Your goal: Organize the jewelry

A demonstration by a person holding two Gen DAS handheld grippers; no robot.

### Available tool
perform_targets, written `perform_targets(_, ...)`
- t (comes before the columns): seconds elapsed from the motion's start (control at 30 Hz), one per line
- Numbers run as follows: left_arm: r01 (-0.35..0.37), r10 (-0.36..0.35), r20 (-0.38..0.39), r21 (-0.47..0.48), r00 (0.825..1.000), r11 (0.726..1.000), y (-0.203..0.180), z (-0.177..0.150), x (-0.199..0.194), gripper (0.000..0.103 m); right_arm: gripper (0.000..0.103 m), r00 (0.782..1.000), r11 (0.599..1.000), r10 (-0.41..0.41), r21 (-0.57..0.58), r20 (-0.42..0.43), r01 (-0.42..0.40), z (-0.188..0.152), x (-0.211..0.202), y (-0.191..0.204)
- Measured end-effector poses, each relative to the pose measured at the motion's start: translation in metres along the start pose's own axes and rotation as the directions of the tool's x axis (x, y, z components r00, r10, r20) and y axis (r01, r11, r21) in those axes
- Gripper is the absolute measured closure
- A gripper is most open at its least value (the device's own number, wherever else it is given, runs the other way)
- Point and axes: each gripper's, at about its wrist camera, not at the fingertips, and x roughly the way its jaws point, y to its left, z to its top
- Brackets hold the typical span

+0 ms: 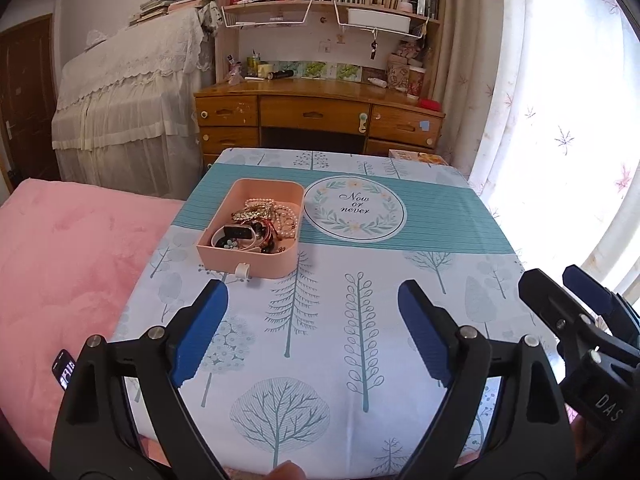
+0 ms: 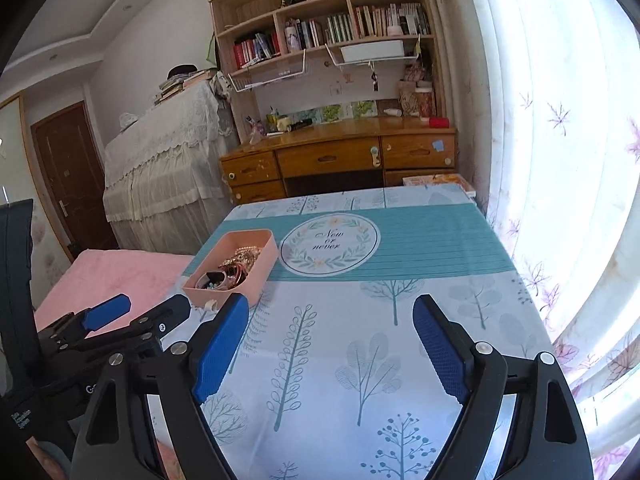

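A pink open box (image 1: 224,200) stands on the tree-print tablecloth (image 1: 340,320), left of the round "Now or never" emblem (image 1: 354,209). It holds a tangle of jewelry (image 1: 260,222): pearl strands, a gold piece, bangles, a dark watch. The box also shows in the right wrist view (image 2: 264,258). My left gripper (image 1: 314,294) is open and empty, hovering over the cloth in front of the box. My right gripper (image 2: 332,308) is open and empty, to the right of the left one.
A pink blanket (image 1: 68,272) lies left of the table. A wooden desk (image 1: 316,110) with bookshelves stands behind the table, a lace-covered piano (image 1: 128,92) to its left. A bright curtained window (image 1: 560,100) fills the right side. A small book (image 1: 416,157) sits at the table's far right corner.
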Motion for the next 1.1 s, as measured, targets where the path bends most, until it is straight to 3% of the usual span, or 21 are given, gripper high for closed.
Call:
perform_targets(0.3,-0.005,0.005,0.033,0.004,0.999,1.000,-0.007,0.001,-0.013,0.017,0.017,0.999,1.000,0.016,-0.010,0.029,-0.016,0.001,-0.013,0.005)
perform_targets(1.1,-0.025,0.025,0.010,0.012,1.000,1.000,-0.007,-0.003,-0.008,0.017,0.017,1.000,1.000,0.029,0.004,-0.001,-0.029,-0.005,-0.001,0.007)
